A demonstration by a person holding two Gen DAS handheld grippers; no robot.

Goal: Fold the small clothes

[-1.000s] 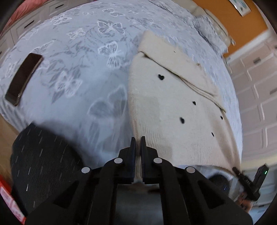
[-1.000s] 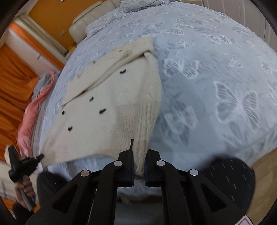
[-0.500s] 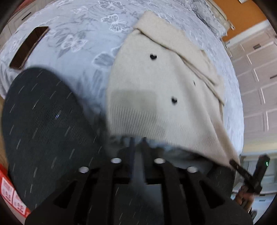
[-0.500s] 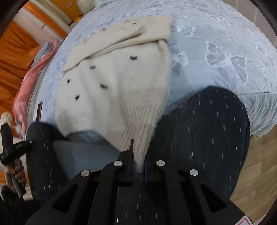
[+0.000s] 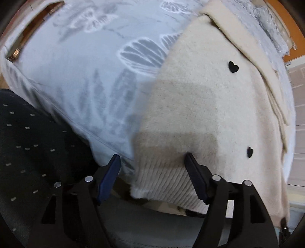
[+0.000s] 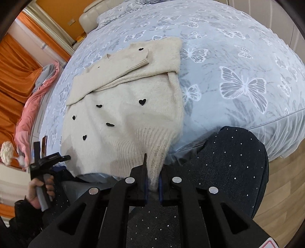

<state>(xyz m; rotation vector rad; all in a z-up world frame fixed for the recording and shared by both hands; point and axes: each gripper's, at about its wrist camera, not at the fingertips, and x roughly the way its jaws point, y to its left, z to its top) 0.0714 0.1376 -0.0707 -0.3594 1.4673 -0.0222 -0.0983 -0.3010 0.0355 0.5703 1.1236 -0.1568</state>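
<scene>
Lowered, the left claw (image 5: 152,159) has just been opening, straddling the sweater (image 5: 205,106) hem unpressed; the right claw (image 6: 152,171) pinches the hem, the sweater's length running away from both.

I'm working in a home bedroom: a wide bed (image 6: 238,63) under a pale blue butterfly-print bedspread (image 5: 91,63), its cream padded headboard (image 6: 89,17) against an orange wall (image 6: 57,11), orange curtains (image 6: 13,76) alongside, and wood flooring (image 6: 282,187) underneath.
</scene>
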